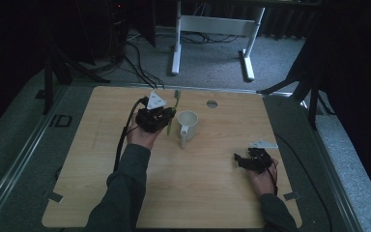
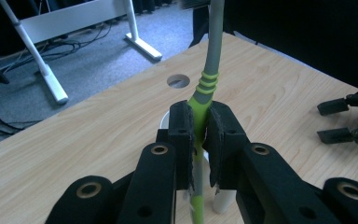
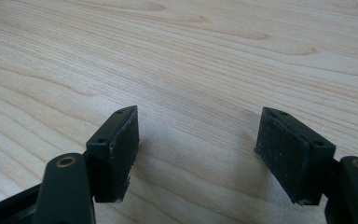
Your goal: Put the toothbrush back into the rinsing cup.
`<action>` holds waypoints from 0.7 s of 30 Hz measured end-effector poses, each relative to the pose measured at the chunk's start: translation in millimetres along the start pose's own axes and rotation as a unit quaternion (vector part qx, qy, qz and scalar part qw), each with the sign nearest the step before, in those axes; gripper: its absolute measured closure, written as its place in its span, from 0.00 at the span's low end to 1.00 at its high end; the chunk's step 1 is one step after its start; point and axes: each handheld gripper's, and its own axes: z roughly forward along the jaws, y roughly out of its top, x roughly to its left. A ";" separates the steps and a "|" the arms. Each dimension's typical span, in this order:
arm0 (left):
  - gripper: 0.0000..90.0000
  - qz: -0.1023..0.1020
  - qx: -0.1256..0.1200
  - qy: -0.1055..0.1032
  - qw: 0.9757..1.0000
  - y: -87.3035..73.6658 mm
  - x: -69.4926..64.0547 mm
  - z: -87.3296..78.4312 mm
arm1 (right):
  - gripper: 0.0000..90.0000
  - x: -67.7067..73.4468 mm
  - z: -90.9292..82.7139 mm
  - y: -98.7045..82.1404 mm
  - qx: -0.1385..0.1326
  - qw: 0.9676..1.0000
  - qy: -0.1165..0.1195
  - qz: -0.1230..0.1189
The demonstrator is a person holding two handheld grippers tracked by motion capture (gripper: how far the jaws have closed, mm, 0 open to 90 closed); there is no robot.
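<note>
Room: grey carpet, dark drapes and a white desk frame (image 1: 212,29) lie beyond the far edge of a pale wooden table (image 1: 212,183).
Toothbrush: the green toothbrush (image 1: 172,113) is clamped in the left gripper (image 1: 166,116), left of table centre toward the far side; it stands nearly upright, head at the far end, lower end just left of the white mug (image 1: 187,124).
Left gripper: clenched on the toothbrush handle, pads pressing both sides of the green part.
Left gripper view: shows the grip up close, with the toothbrush (image 2: 200,107) running from green through ribbed rings to a grey neck, and the mug (image 2: 223,198) partly hidden just behind the jaws; the right gripper shows far off at the right edge.
Right gripper: the right gripper (image 1: 240,161) rests at the near right of the table, well apart from mug and toothbrush, jaws spread with nothing between them.
Right gripper view: the right gripper (image 3: 196,154) looks onto bare wood grain between its two pads.
Hands: the left forearm, in a dark sleeve, reaches from the near edge toward the far side; the right hand lies low at the table's near right.
</note>
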 end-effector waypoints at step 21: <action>0.90 -0.008 -0.038 -0.011 0.999 4.4 -7.2 5.2 | 0.33 0.0 0.0 0.0 0.000 1.000 0.000 0.000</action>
